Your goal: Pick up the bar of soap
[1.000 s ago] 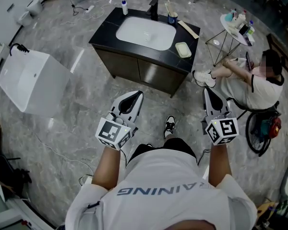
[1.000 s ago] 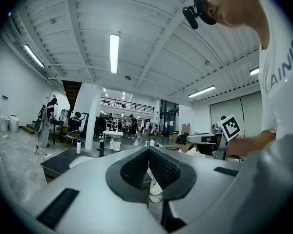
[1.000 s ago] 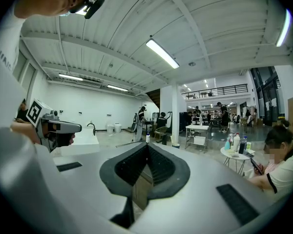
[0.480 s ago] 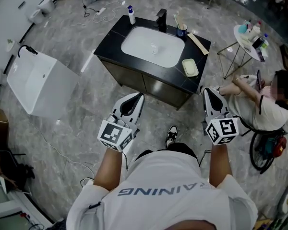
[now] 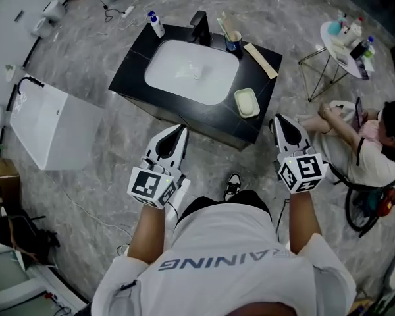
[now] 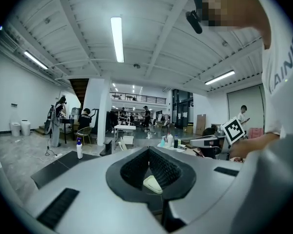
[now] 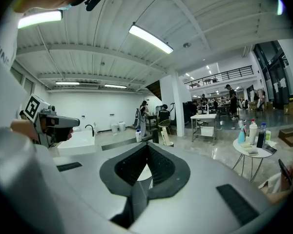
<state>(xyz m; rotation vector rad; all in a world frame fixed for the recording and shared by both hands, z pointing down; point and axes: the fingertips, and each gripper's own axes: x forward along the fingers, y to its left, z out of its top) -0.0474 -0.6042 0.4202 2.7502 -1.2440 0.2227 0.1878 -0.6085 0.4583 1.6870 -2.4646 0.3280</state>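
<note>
counter [image 5: 137, 63] nearer and further left than half a second ago, soap [image 5: 247, 102] lower in view, closer to the grippers. left gripper [image 5: 178, 131] and right gripper [image 5: 280, 120] both pressed together, empty, touching nothing, held just short of the counter's front edge. soap pale yellow-green, rounded, flat on the black top right of the sink [image 5: 187, 71], near the front right corner.

The left gripper [image 6: 149, 151] jaws meet at the tips, empty. A pale bar of soap [image 6: 152, 184] shows through the opening behind them. A blue-capped bottle [image 6: 79, 149] stands at the far edge of the black countertop [image 6: 51, 172].
</note>
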